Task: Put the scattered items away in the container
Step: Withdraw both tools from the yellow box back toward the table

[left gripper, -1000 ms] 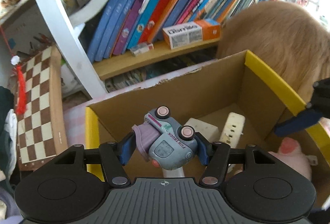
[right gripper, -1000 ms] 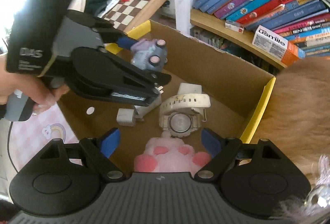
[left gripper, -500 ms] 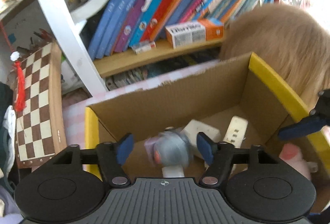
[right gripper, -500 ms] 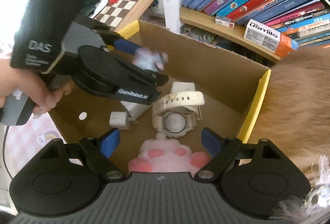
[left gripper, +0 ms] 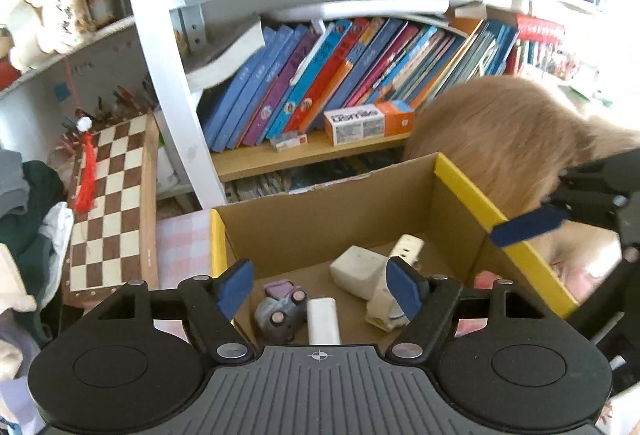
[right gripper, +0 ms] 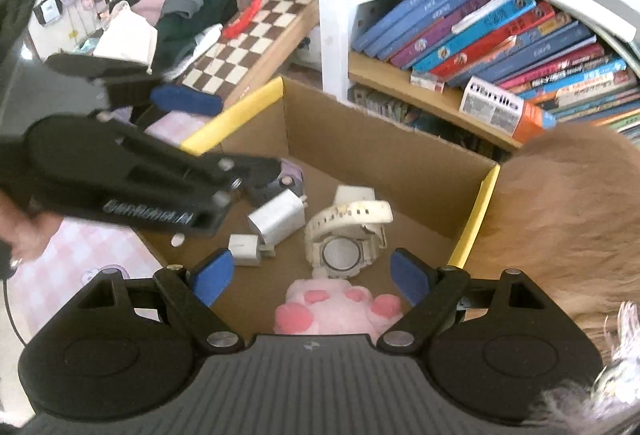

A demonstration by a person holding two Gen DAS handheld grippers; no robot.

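Left wrist view shows the left gripper (left gripper: 320, 289) with jaws just opened, nothing between them; the toy car (left gripper: 280, 311) lies on the cardboard box (left gripper: 340, 203) floor, near left corner. Right gripper (right gripper: 310, 275) is spread wide and empty above the white watch (right gripper: 346, 235), charger (right gripper: 276, 221) and pink plush paw (right gripper: 336, 309) (all boxed). At least 4 items are in; no scattered ones show outside.
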